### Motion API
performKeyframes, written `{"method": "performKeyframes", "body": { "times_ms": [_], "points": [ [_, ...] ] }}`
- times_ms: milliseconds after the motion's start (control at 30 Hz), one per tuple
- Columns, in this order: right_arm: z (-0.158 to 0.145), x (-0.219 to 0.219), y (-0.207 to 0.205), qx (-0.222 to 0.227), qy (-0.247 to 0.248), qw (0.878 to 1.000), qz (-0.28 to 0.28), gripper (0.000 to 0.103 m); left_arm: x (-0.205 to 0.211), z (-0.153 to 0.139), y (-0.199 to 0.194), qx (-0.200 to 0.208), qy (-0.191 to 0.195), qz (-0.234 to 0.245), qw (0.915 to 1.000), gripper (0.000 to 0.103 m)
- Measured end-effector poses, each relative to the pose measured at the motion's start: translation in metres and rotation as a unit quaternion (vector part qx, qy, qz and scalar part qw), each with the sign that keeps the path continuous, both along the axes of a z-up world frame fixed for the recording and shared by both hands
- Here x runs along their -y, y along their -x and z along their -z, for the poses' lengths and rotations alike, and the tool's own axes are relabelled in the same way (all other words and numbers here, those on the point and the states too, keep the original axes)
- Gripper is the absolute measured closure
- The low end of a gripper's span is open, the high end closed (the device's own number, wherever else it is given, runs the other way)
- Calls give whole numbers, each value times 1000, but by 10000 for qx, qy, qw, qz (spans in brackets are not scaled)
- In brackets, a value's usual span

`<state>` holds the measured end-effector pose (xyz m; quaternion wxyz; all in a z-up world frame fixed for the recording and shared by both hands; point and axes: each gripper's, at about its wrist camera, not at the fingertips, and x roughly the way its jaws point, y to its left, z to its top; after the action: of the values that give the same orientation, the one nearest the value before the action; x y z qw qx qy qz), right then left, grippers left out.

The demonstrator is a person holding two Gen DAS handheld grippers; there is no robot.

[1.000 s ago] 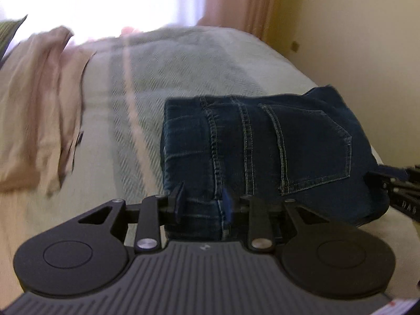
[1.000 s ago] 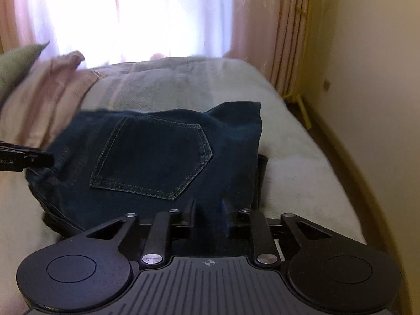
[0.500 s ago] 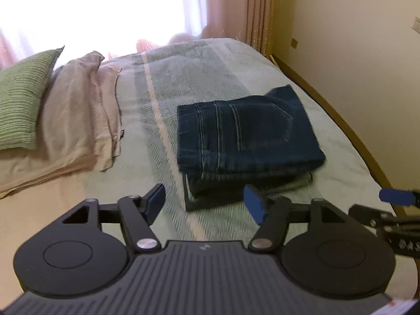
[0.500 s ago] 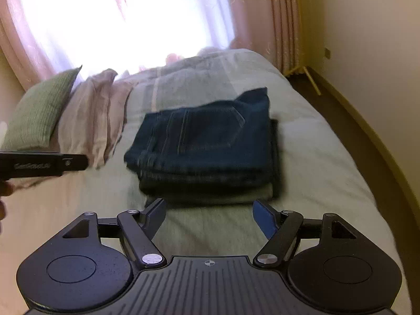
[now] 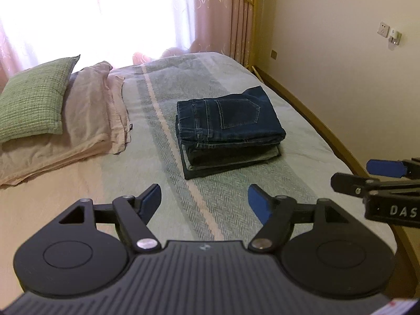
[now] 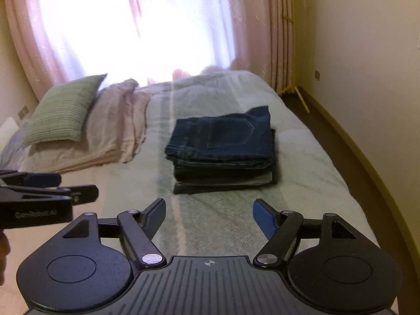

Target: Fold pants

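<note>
Dark blue jeans (image 5: 228, 120) lie folded with a back pocket facing up, on top of a small stack of other folded pants (image 5: 231, 162) in the middle of the bed. In the right wrist view the same jeans (image 6: 225, 139) top the stack. My left gripper (image 5: 204, 197) is open and empty, held well short of the stack. My right gripper (image 6: 209, 211) is likewise open and empty, away from the pants. Each gripper shows at the edge of the other's view: the right gripper (image 5: 367, 173) and the left gripper (image 6: 76, 186).
The bed (image 5: 215, 210) has a pale green striped cover. A green pillow (image 5: 34, 102) and a folded pink blanket (image 5: 86, 126) lie at the left. Pink curtains (image 6: 131, 26) hang behind; a wall (image 5: 341, 65) and wooden bed edge (image 5: 328, 134) run along the right.
One second ago both grippers were shut on the jeans at the stack. They have let go, opened, and drawn back and up from the bed, leaving the jeans folded on the stack.
</note>
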<state>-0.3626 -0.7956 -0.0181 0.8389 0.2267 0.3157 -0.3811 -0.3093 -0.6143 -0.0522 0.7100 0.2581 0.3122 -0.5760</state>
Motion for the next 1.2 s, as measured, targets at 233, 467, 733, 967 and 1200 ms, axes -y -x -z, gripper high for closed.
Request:
{"method": "performKeyframes", "body": {
  "times_ms": [233,467,733,967,1200],
  "points": [
    [-17,-47,18,125,163,9997,90,32,-49,-12,4,-85,141,48,9999,33],
    [-20,-82,32,195,184,9995,159,32,-84,-20,12,-41,298,108,9995,30],
    [-21,-110,38,231,183,9994,156,32,-113,-23,15,7,336,93,9994,28],
    [-21,-126,39,254,160,9995,109,32,-130,-24,14,19,328,60,9994,28],
    [-20,-129,37,265,156,9995,68,32,-134,-23,15,6,314,83,9995,27]
  ]
}}
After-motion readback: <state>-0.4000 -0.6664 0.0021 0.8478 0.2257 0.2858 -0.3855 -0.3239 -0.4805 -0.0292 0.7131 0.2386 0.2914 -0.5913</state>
